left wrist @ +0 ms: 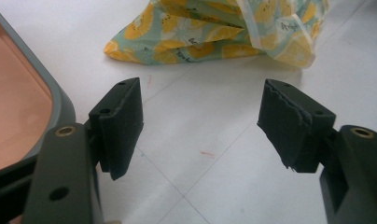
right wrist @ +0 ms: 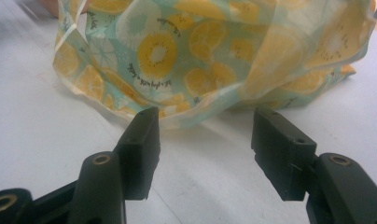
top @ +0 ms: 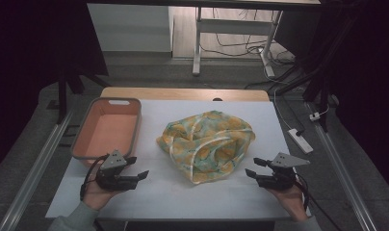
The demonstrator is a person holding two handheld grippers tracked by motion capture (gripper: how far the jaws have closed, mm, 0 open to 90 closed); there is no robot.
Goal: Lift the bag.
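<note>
Thin crinkled plastic, mint green printed with yellow citrus slices: a soft bag (top: 207,146) lies crumpled in the middle of the white table (top: 149,192), flat and slack, handles folded into the heap. A salmon-pink rectangular plastic basin with a grey rim (top: 107,131) stands to its left, well apart; likely the bag's destination.

The 2 grippers flank the bag low over the table. Left gripper (top: 135,169), jaws wide, nothing between them, sits beside the basin's near corner. Right gripper (top: 254,167), jaws wide too, nothing between them, aims at the bag's near right edge. Judgement: a 2-handed pickup is being set up, 1 hand per side, since limp film sags from a single grip.

High view gives the overall layout. Right gripper view (right wrist: 203,140) adds the hem lifted just off the table ahead of the pads. Left gripper view (left wrist: 203,121) shows bare table before the bag's corner.
</note>
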